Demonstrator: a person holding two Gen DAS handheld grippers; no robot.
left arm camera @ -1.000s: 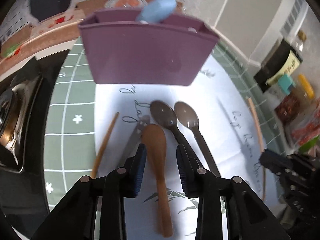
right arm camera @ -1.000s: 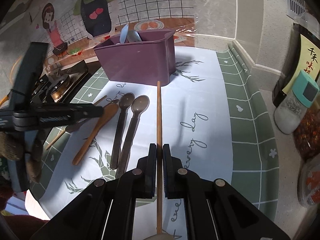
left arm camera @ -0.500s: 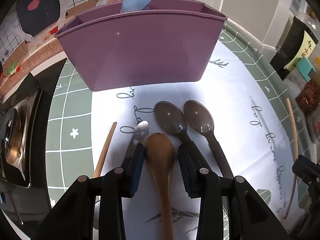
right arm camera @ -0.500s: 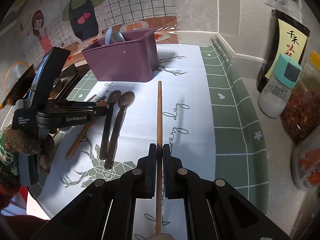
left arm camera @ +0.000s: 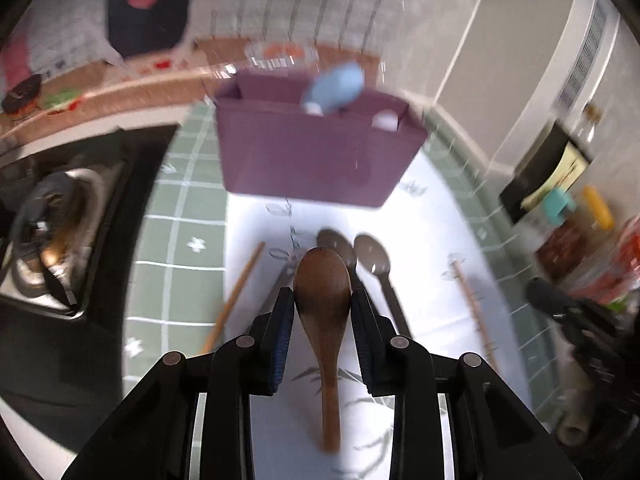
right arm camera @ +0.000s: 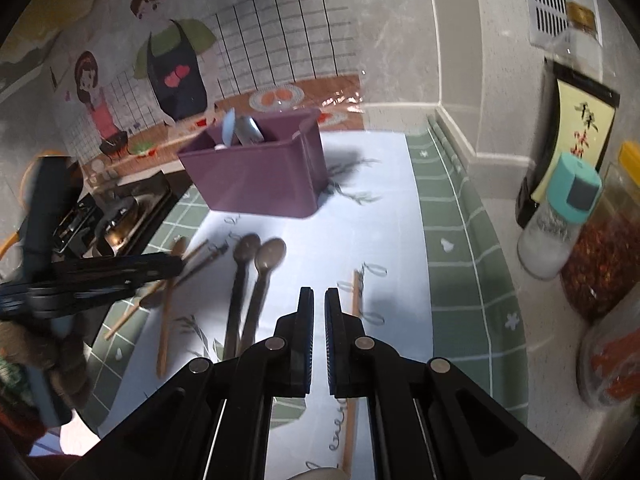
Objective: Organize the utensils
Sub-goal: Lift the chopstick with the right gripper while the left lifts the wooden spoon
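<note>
1. Since the earlier frames the wooden spoon (left arm camera: 322,292) has come off the cloth: its bowl now sits between the pads of the left gripper (left arm camera: 322,334), whose jaws have just been closing onto it, and the handle hangs below and behind the jaws, clear of the mat.
2. The right gripper (right arm camera: 318,338) had a chopstick (right arm camera: 352,352) pinched a second ago. Now its jaws are closed on nothing, and the chopstick lies on the cloth just right of and under the right-hand jaw.
3. Step in hand, as I read it: carrying the wooden spoon to the purple holder (left arm camera: 316,156), straight ahead of and above the left jaws.
4. Two dark spoons (left arm camera: 362,256) lie side by side just past the left jaw tips, to the right. A second chopstick (left arm camera: 234,300) lies left of the jaws, and something metal lies beside it, too blurred to name.
5. The holder already has a blue utensil (left arm camera: 334,88) standing in it.
6. Next move likely needs lifting above the holder rim, tipping the spoon handle-down, picking a free compartment, then releasing. The grip is on the rounded bowl, so it could slip.
</note>
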